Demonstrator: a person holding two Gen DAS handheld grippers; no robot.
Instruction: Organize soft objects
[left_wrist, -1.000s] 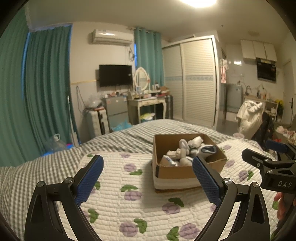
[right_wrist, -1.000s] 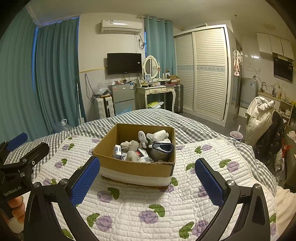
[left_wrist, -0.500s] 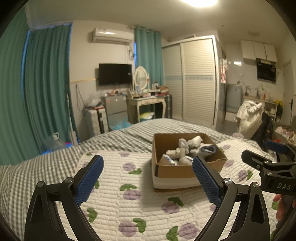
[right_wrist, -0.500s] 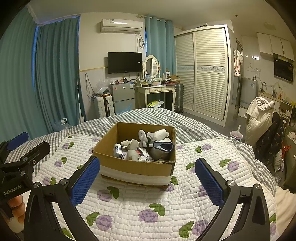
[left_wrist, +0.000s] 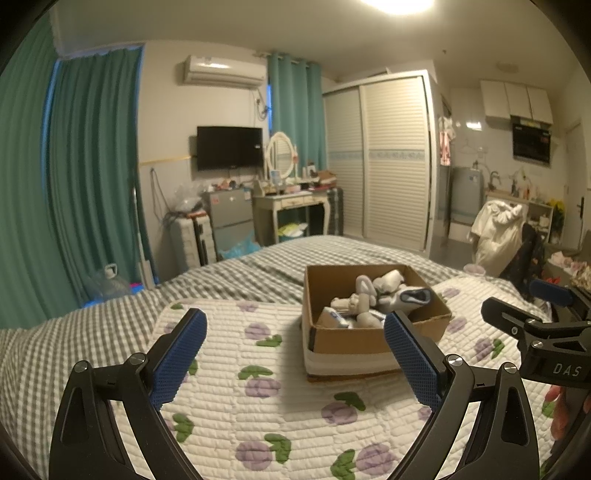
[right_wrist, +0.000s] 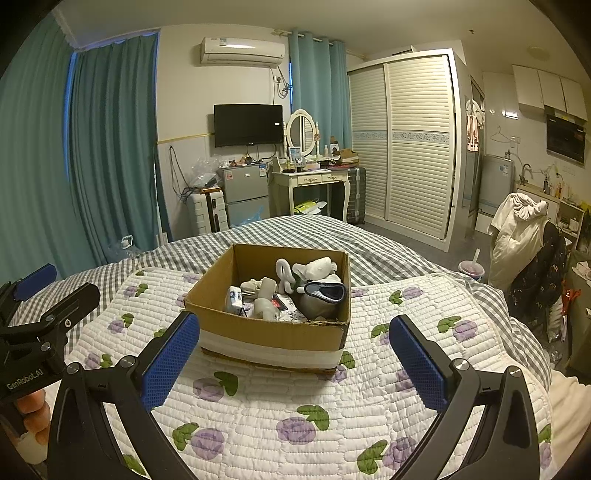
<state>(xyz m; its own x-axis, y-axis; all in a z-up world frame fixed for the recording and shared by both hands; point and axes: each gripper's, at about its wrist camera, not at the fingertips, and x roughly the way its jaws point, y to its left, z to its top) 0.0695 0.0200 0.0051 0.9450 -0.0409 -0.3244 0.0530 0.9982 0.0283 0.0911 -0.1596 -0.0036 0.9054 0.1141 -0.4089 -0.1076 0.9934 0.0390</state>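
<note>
I held both tools spread, empty: left tool (left_wrist: 295, 354), right tool (right_wrist: 295, 354). Cardboard box (right_wrist: 273, 332) of soft items (right_wrist: 310, 273) sat on quilt (right_wrist: 295, 406).

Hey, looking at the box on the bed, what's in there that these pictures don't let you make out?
- Cardboard box bottom, right wrist view: buried under the pile of soft items.
- Same pile, left wrist view: the near wall and a blue pad hide its lower part.
- White packet label: too small to read.
</note>
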